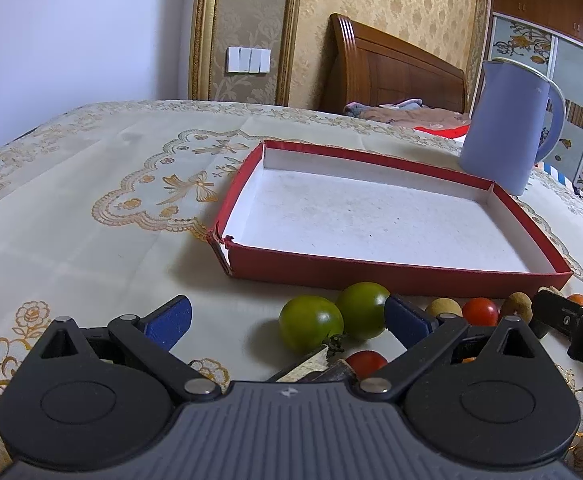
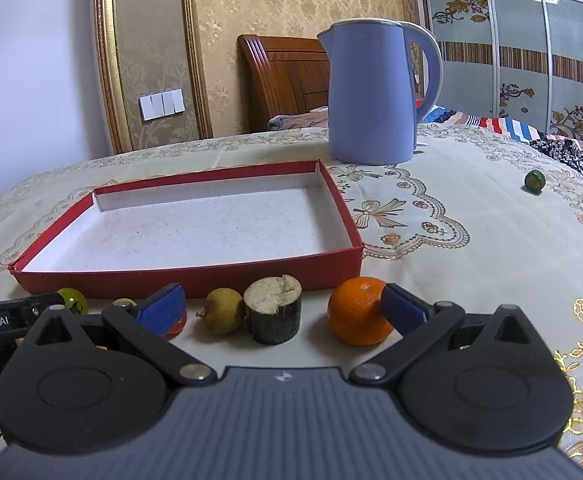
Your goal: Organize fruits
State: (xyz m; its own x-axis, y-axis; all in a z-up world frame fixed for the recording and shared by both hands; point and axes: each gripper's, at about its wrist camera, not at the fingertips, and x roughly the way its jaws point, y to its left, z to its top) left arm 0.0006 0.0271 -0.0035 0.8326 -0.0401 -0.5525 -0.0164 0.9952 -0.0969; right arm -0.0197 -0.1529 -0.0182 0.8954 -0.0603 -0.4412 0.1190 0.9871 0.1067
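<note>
A shallow red box (image 2: 189,276), its white floor bare, is seen across the middle of both views on the cloth-covered worktop (image 2: 471,264), and the fruit is strung in a row along the box's near wall. In the left wrist view, the left tongs (image 1: 287,316) are held spread wide with nothing gripped; two green tomatoes (image 1: 311,322) lie between the blue pads, toward the right pad. In the right wrist view, the right tongs (image 2: 281,306) are likewise released: a longan (image 2: 222,311) and a cut dark stub (image 2: 273,309) sit inside the gap, and a tangerine (image 2: 357,311) is partly hidden by the right pad. The green tomatoes are judged nearer the left tongs, straight ahead and low in frame. One small green fruit (image 2: 535,180) lies well apart, at right. A blue kettle (image 2: 371,92) stands behind the box.
</note>
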